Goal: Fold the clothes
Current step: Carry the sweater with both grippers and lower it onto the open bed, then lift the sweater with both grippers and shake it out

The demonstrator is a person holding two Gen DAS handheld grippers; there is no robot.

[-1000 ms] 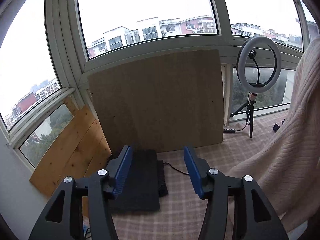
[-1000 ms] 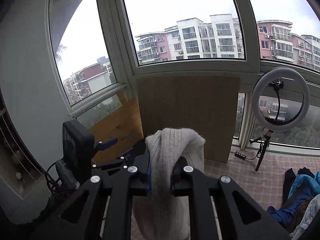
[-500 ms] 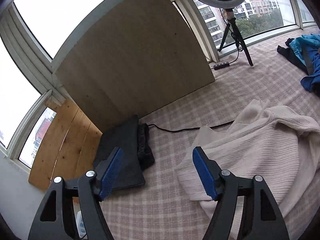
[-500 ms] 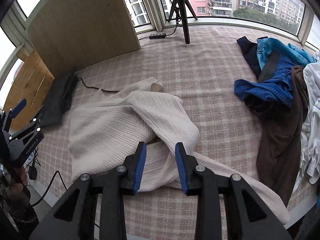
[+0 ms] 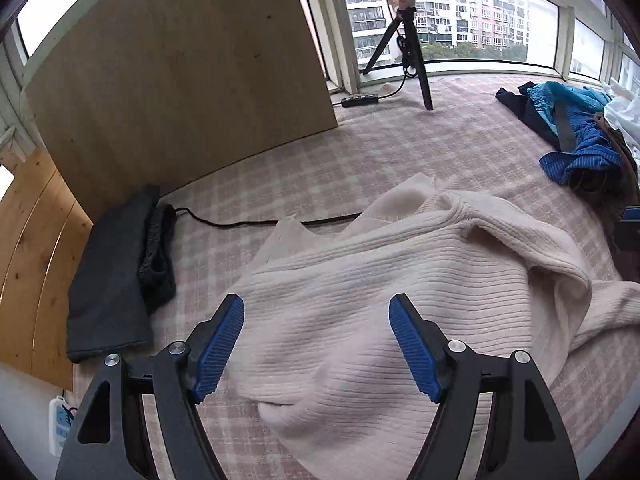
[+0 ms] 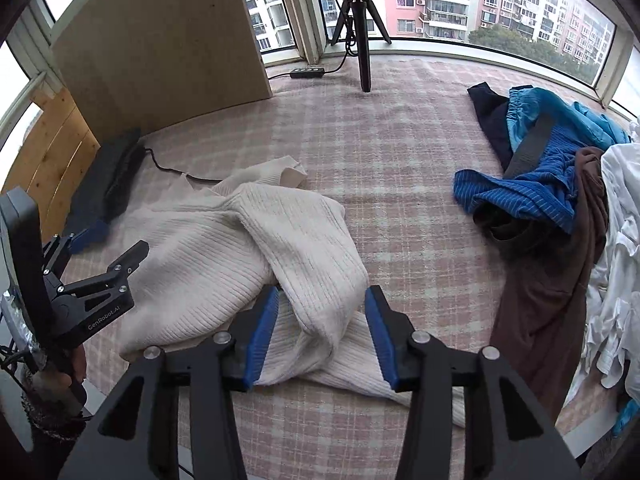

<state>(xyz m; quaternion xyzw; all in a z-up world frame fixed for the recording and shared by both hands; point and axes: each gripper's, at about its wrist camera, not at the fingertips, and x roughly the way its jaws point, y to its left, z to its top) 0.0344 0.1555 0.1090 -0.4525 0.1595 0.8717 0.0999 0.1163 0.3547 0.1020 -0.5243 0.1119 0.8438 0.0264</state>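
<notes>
A cream ribbed sweater point(image 5: 380, 280) point(image 6: 240, 240) lies crumpled on the pink checked cloth point(image 6: 400, 160). My left gripper point(image 5: 316, 344) hovers open over the sweater's near left part, with nothing between its blue pads. My right gripper point(image 6: 322, 336) is open above a twisted fold of the sweater at the front edge. The left gripper also shows in the right wrist view, at the left edge point(image 6: 108, 256), held by a hand.
A pile of blue, brown and white clothes point(image 6: 560, 184) sits at the right. A folded dark garment point(image 5: 112, 272) and a black cable point(image 5: 240, 222) lie at the left. A wooden board point(image 5: 180, 72) and a ring light tripod point(image 6: 360, 32) stand at the back.
The right gripper, which held the sweater up, has let go and opened wide. The sweater now lies on the cloth. Both grippers have tilted down and moved over it.
</notes>
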